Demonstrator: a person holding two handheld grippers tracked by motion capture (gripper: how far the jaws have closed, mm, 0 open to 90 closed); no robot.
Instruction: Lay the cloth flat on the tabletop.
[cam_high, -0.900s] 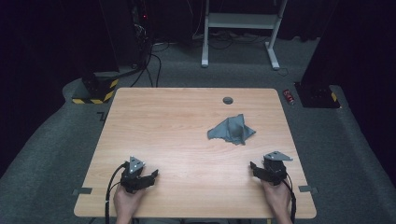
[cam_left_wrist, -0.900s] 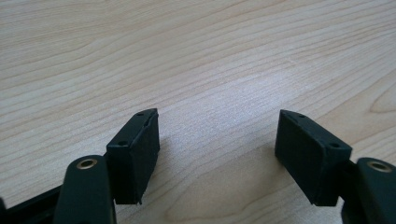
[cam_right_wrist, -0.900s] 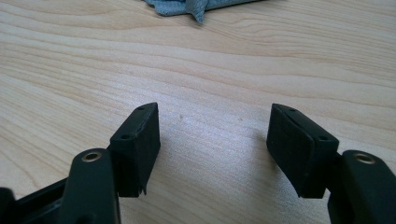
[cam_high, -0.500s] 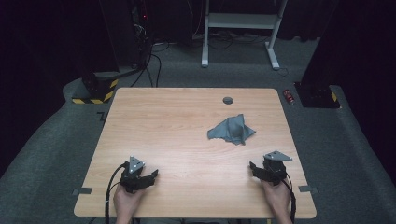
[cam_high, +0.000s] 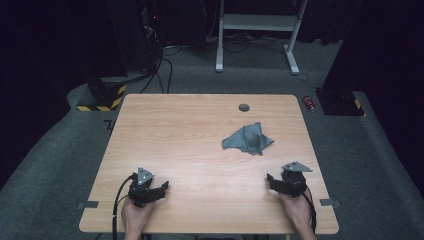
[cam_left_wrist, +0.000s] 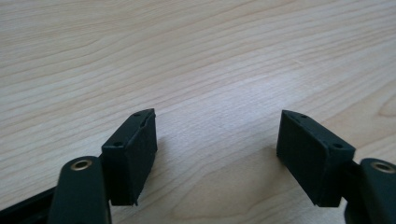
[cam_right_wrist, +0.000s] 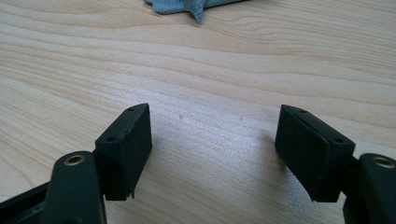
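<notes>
At the bottom of the high view, the left tool (cam_high: 161, 189) and the right tool (cam_high: 273, 181) rest low on the pale wood surface (cam_high: 175, 135), each held in a hand, jaws spread wide with nothing between them. Right of centre lies a crumpled grey cloth (cam_high: 248, 140), whose edge appears at the top of the right gripper view (cam_right_wrist: 187, 6), while the left gripper view has bare wood grain. Beyond the far edge are grey carpet (cam_high: 60, 150), a white frame (cam_high: 257, 30), black cables (cam_high: 160, 70) and a yellow-and-black striped block (cam_high: 102, 97) at upper left.

Black two-jaw left gripper (cam_left_wrist: 217, 154) low over pale wood-grain table (cam_left_wrist: 196, 56). Jaws spread wide, nothing between them. Flat black rectangular pads (cam_left_wrist: 133, 154) angled inward, small screw holes along top edges. Brass-ringed pivot holes at bottom corners.
</notes>
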